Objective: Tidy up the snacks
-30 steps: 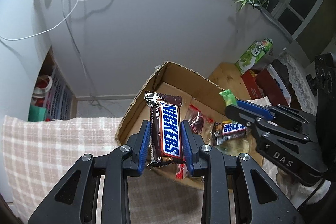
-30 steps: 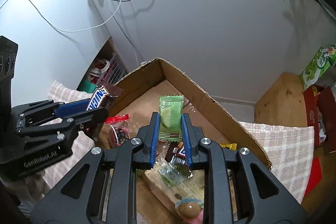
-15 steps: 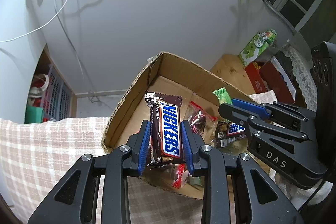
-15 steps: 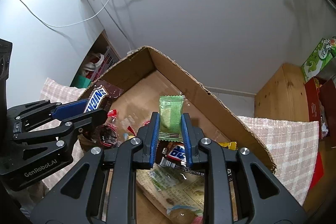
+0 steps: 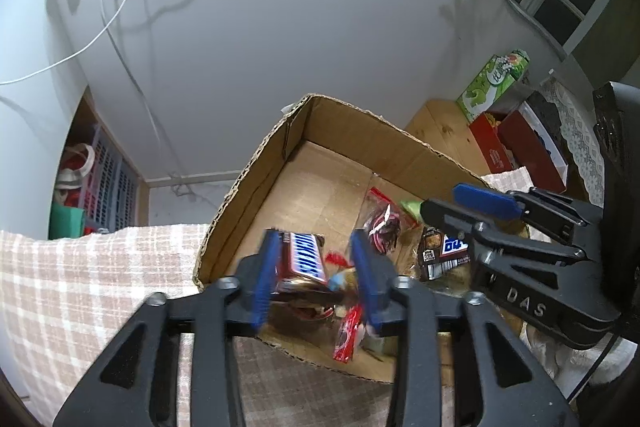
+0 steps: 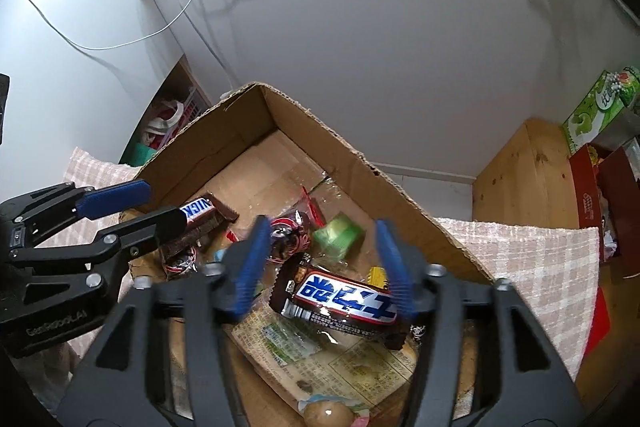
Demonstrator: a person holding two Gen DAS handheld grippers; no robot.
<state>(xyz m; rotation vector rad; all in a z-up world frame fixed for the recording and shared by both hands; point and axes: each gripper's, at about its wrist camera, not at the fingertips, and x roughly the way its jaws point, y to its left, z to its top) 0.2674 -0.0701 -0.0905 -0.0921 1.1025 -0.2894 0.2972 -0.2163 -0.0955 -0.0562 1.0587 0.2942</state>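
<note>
A cardboard box point(image 5: 404, 143) point(image 6: 332, 143) holds several snacks. My left gripper point(image 5: 316, 267) is open over the box's near left corner; the Snickers bar point(image 5: 304, 261) point(image 6: 200, 213) lies loose between its fingers, leaning on the left one. My right gripper point(image 6: 322, 261) is open above the box; the small green packet point(image 6: 338, 233) is loose in the box between its fingers. A second Snickers bar point(image 6: 340, 299) point(image 5: 444, 251) lies in the box below the right gripper. The right gripper shows in the left wrist view point(image 5: 456, 205), the left in the right wrist view point(image 6: 148, 203).
The box sits on a pink checked cloth point(image 5: 80, 267) point(image 6: 532, 251). Other wrapped snacks, a red-trimmed bag point(image 5: 384, 223) and a printed packet point(image 6: 320, 347) lie inside. A white wall stands behind. A wooden crate point(image 6: 528, 171), a green carton point(image 5: 492, 83) and red boxes point(image 5: 520, 147) stand at right.
Both grippers have opened over the box. The Snickers bar has tipped down out of the left grip. The green packet has dropped from the right grip into the box.
</note>
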